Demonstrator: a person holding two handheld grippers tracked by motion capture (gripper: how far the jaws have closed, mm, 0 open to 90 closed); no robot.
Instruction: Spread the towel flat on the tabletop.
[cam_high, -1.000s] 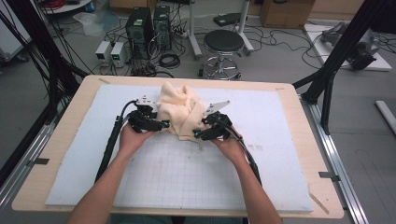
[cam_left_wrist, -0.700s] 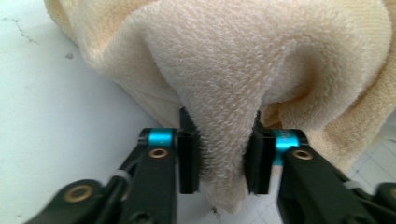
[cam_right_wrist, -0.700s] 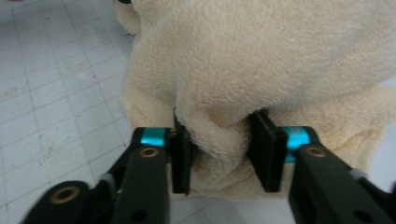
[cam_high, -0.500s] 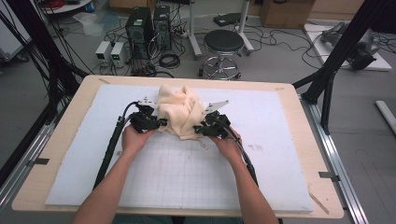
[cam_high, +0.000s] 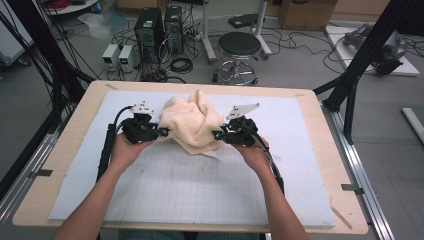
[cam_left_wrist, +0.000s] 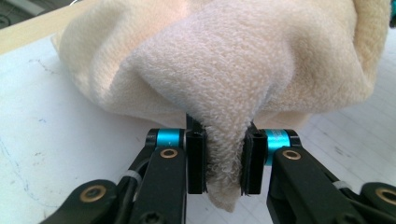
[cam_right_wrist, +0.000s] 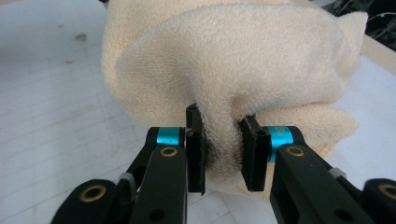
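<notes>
A cream terry towel (cam_high: 192, 122) lies bunched up at the far middle of the white gridded mat (cam_high: 200, 190). My left gripper (cam_high: 162, 132) pinches its left side and my right gripper (cam_high: 216, 135) its right side. Both pairs of jaws have just been closing, each on a fold of towel. In the left gripper view a thick fold of the towel (cam_left_wrist: 243, 70) is squeezed in the left gripper (cam_left_wrist: 224, 161). In the right gripper view the right gripper (cam_right_wrist: 223, 156) presses another fold of the towel (cam_right_wrist: 233, 60). The cloth is lifted slightly at both held sides.
The mat covers a wooden table (cam_high: 60, 165) with open mat in front of the towel. Black frame posts (cam_high: 360, 65) stand at the table's sides. Behind the far edge, on the floor, are a round stool (cam_high: 240, 47), computer towers (cam_high: 160, 30) and cables.
Both hands have risen a little and shifted toward the far side, taking the towel's sides with them. The towel now stands taller and more gathered between the grippers.
</notes>
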